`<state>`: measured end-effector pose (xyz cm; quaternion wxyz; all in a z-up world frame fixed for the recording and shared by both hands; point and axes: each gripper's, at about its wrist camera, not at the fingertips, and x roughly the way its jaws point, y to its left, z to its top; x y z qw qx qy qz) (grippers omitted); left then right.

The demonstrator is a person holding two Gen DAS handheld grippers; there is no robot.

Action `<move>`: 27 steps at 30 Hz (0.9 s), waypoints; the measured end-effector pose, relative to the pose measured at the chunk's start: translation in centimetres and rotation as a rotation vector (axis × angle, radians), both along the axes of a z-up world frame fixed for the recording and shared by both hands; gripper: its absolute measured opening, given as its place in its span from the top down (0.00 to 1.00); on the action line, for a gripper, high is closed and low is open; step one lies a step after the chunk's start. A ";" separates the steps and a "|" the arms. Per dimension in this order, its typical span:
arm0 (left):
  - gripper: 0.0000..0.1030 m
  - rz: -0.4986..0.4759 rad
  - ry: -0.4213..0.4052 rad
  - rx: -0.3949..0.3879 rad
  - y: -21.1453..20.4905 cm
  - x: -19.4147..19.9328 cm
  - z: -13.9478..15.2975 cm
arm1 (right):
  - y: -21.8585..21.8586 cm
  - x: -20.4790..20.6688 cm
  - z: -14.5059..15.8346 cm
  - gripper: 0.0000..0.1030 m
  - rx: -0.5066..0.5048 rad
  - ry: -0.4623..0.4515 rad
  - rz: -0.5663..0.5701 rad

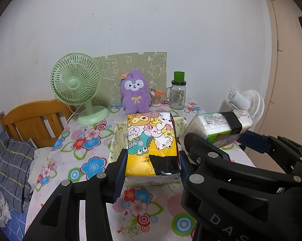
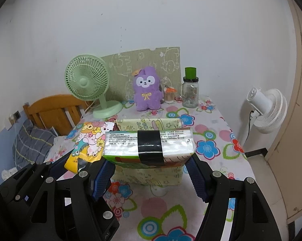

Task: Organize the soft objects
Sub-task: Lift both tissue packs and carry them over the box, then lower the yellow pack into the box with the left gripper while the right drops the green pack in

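While both packs hang over the fabric bin (image 2: 151,172) at centre frame, left tool (image 1: 153,160) clamps the cartoon tissue pack (image 1: 151,140), right tool (image 2: 151,160) clamps the green tissue pack (image 2: 149,144); soft wrappers may slip, packs may collide.

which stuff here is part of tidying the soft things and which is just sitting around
Job: yellow pack in left gripper; green pack in right gripper; fabric bin; plush.
Lying about: green fan, jar, white fan.
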<state>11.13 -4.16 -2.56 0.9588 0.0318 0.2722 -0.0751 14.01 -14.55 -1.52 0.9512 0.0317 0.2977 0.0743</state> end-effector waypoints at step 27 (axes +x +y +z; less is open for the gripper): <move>0.51 0.030 0.072 0.013 -0.2 9.4 -2.1 | -0.3 9.3 -2.7 0.29 0.000 0.057 -0.010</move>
